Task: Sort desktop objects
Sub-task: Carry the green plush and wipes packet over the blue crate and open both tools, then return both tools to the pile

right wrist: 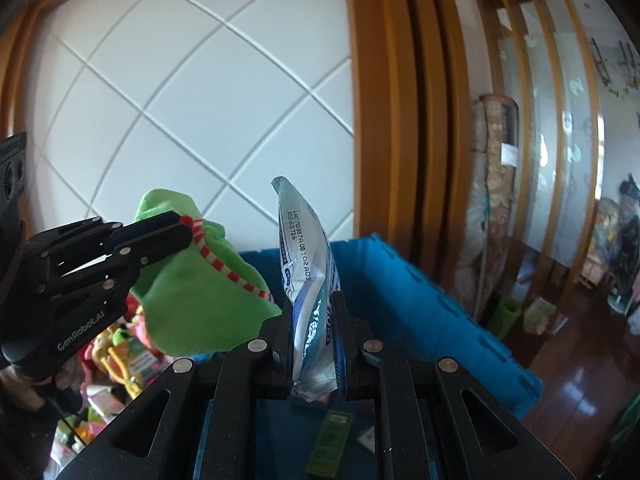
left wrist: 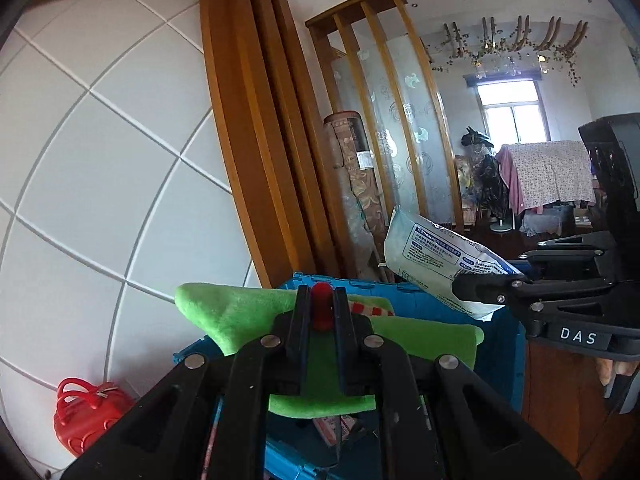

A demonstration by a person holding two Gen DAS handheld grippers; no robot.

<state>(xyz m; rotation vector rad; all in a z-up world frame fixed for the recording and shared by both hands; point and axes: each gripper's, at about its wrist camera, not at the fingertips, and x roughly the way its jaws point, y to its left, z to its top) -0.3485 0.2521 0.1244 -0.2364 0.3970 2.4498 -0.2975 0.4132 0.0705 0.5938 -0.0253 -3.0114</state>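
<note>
Packet (right wrist: 310,280) stamped "LHC70387A08:02A03" sits pinched in right fingers (right wrist: 312,344); left "GenRobot.AI" fingers (left wrist: 322,312) clamp green cloth (left wrist: 240,316).

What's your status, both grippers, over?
Left gripper jaws shut on green cloth pouch. Right gripper jaws shut on white-blue sealed packet. Both held up over the blue crate; nothing in the way.

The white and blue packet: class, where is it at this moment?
The white and blue packet is clamped in the right gripper, held up above the blue crate, to the right of the green cloth.
</note>
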